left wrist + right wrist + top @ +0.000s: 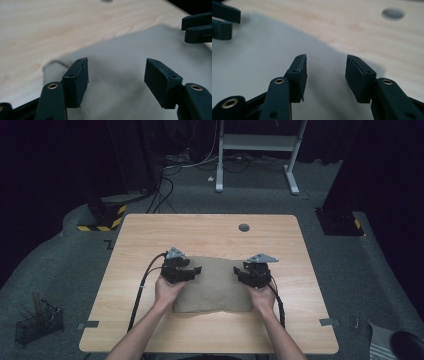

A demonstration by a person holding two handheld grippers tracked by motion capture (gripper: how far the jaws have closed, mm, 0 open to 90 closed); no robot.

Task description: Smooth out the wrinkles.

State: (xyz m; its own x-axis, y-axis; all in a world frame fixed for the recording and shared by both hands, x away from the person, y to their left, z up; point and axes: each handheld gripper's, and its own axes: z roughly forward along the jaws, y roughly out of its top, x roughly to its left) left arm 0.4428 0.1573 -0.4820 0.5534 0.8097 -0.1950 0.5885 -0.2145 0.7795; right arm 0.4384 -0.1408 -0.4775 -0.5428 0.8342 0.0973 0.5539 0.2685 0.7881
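Note:
A tan folded cloth [215, 287] lies flat on the wooden table [200, 230], toward its near middle. My left gripper [195, 271] is over the cloth's left far corner and my right gripper [239, 272] over its right far corner, tips pointing inward at each other. In the left gripper view the jaws [116, 72] stand apart above the cloth [117, 45] with nothing pinched, and the right gripper's fingers [197, 27] show at the upper right. In the right gripper view the jaws [326, 72] are likewise apart over the cloth [257, 50], with the left gripper's fingers [223, 22] at the upper left.
A round cable hole [244, 227] sits near the table's far edge. On the floor stand a wire basket [39, 322] at the lower left, a yellow-and-black striped base [102, 217] with cables, and a white desk frame [260, 142] at the back.

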